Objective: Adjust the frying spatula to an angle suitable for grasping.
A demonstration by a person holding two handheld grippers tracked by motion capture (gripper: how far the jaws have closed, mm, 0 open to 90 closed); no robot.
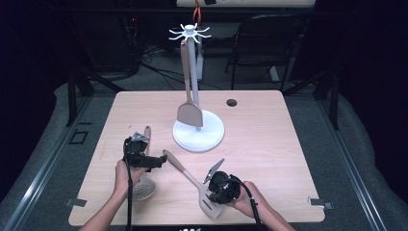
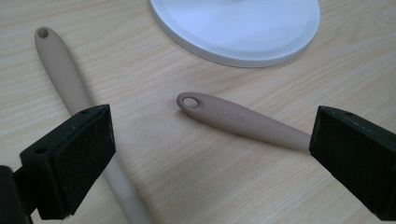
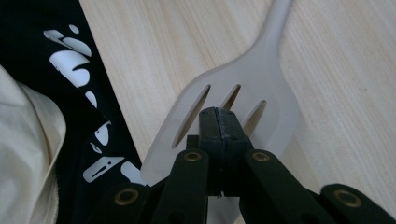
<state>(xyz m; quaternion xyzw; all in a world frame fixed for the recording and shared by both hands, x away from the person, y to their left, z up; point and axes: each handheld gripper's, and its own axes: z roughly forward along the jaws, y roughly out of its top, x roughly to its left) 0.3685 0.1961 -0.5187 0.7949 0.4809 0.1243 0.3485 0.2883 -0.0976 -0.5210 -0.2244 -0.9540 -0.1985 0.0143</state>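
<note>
Beige matte slotted spatula (image 1: 195, 182) lies lower centre of the high view on the pale wood-grain table (image 1: 269, 144), handle running up-left, blade partly hidden under the right gripper (image 1: 219, 185). In the right gripper view its jaws sit pressed together over the blade, three long slots visible; whether they pinch the blade's edge is hard to tell. Left gripper (image 1: 139, 151), lower left, has jaws wide apart with nothing between them; its view shows two smooth rounded handles with hanging holes. Skimmer (image 1: 143, 187) bowl is half covered by the left hand (image 1: 122, 173). White round-based rack (image 1: 197, 130) stands centre, a solid turner (image 1: 188, 103) hanging on it. Person's sleeve and printed dark cloth cut off at frame left in the right gripper view.
</note>
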